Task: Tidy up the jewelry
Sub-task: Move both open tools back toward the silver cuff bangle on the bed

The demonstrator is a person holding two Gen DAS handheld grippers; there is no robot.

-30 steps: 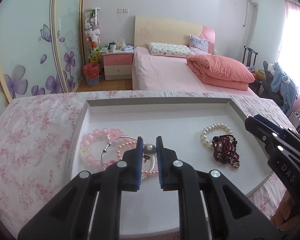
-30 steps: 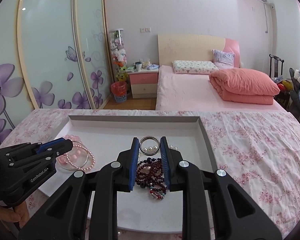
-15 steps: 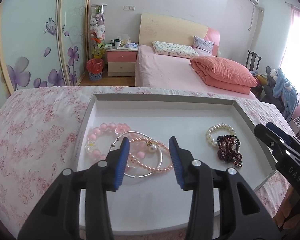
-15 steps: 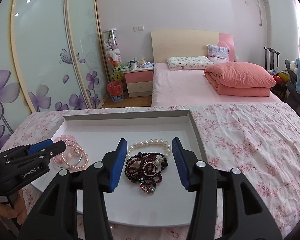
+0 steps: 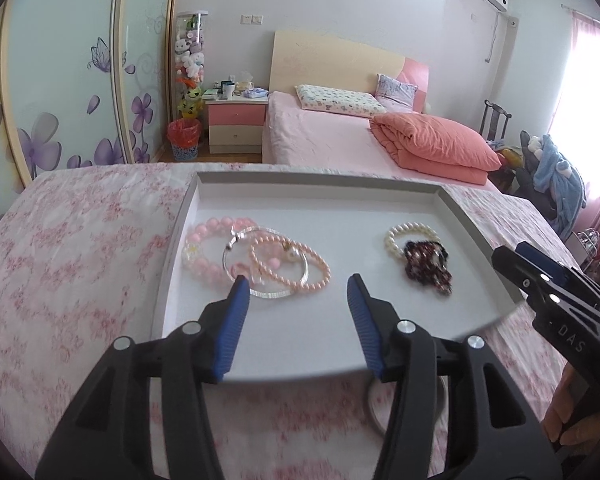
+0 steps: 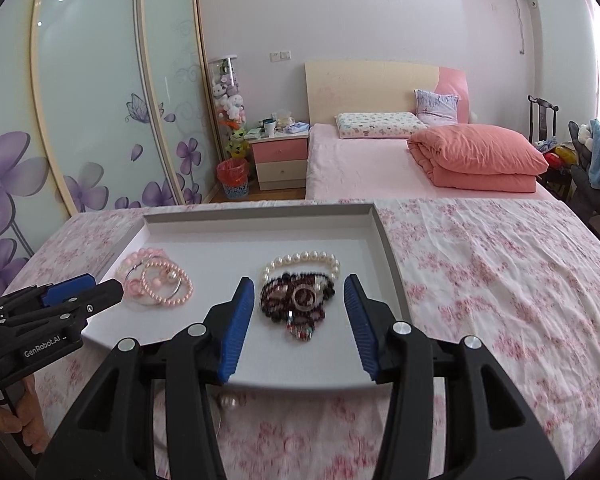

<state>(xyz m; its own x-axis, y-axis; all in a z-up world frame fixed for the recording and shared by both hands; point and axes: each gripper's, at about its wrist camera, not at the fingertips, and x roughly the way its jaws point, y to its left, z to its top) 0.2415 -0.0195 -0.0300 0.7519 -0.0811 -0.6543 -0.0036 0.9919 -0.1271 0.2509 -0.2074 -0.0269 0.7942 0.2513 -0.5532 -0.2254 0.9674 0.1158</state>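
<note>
We held both sets of tongs spread wide and empty above the near edge of the shallow grey rectangular tray (image 5: 476, 236), which sat on the bench draped in a pink floral cloth (image 5: 80, 264). The left tongs (image 5: 296, 300) hung just short of the pink cluster at the tray's left side: a chunky pale-pink bead bracelet (image 5: 204, 240), a thin silver bangle (image 5: 284, 292) and a strand of small salmon-pink pearls (image 5: 320, 270), all overlapping one another. The right tongs (image 6: 300, 300) framed the second heap at the tray's right side, a white pearl bracelet (image 6: 304, 258) lying partly under a tangle of dark garnet-coloured beads (image 6: 276, 300) with a small ring-shaped piece (image 6: 305, 296) on top.

We judged the sorting to be largely in place, two piles in one tray. Below the tray's near edge, a loose round pearl bead (image 6: 231, 402) and what looked like a metal hoop (image 5: 374, 404) lay on the cloth, blurred and partly hidden by our own tongs; we could not tell exactly what they were.

The risks we saw were these. Closing on either heap could snag a neighbouring strand, since the pieces were interlaced, and drag the whole cluster. The smooth bangle could slip from the ribbed blue pads (image 5: 230, 332). Reaching for the stray pieces blind could knock the tray's edge and scatter both piles.
</note>
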